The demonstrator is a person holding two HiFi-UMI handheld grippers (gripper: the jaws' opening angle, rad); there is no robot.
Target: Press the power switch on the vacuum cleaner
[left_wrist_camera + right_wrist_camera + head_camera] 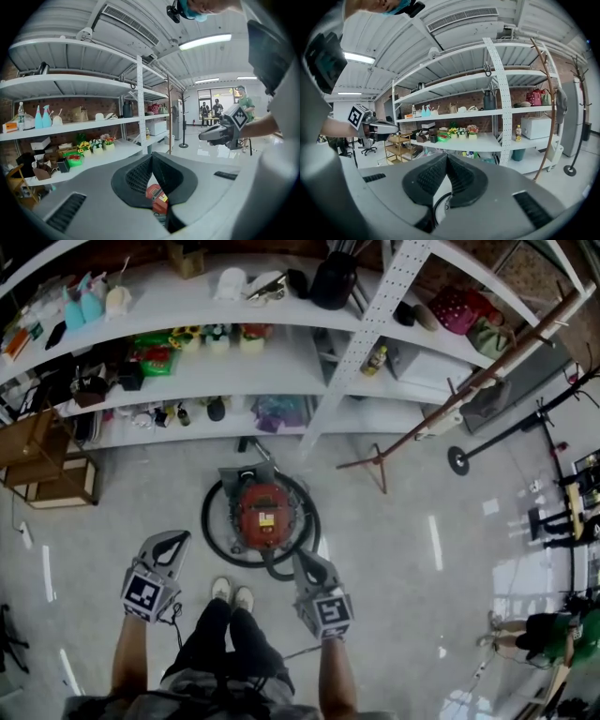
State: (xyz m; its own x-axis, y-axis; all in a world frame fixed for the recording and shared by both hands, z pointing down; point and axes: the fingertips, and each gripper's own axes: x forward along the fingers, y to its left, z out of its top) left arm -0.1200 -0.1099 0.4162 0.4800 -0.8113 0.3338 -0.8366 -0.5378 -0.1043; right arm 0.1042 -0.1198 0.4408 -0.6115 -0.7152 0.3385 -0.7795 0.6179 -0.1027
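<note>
Left gripper (pixel 174 540): jaws closed tip to tip with nothing between them. It is held in the air above the floor (pixel 403 549). The vacuum cleaner (pixel 262 507) sits on the floor below this gripper, ahead of its tips and to their right. Its red body shows through the gap under the closed jaws in the left gripper view.

A black hose (pixel 212 521) lies in a loop around the red body. The left side of the loop is nearest to the left gripper's tips.

Right gripper (pixel 304 561): jaws also together and empty. Its tips hang above the near right edge of the hose loop. This places it closer to the machine than the left gripper, so it is probably the better tool for the press.

Procedure:

1. Locate the power switch. It cannot be made out from here; only a yellow label (pixel 266 518) shows on top of the body.
2. Keep the jaws closed so that the joined tips form one blunt point.
3. Lower the gripper straight down inside the hose loop without touching the hose.
4. Press squarely on the switch. An angled push may roll the body away.
</note>
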